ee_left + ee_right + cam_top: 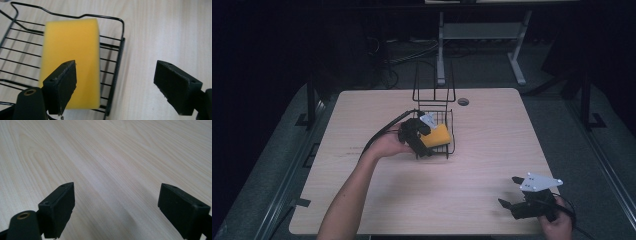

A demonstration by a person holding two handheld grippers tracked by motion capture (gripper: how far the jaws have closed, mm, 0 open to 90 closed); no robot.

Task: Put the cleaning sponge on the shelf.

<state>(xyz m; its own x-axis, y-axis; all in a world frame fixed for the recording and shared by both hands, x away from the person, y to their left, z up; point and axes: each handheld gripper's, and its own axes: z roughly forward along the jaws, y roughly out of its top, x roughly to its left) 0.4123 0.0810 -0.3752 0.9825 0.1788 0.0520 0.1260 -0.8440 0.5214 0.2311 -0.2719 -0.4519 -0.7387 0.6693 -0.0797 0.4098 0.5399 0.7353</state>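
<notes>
A yellow sponge lies in a black wire basket near the middle of the wooden table. My left gripper hovers at the basket's near left side, open, its jaws wide apart. One jaw stands in front of the sponge, the other over bare table beyond the basket's rim; nothing sits between them. My right gripper rests low at the table's front right, open above bare wood.
The basket has a tall wire handle frame rising at its far side. A small round hole marks the table's far edge. Table legs and cables stand beyond the table in the dark.
</notes>
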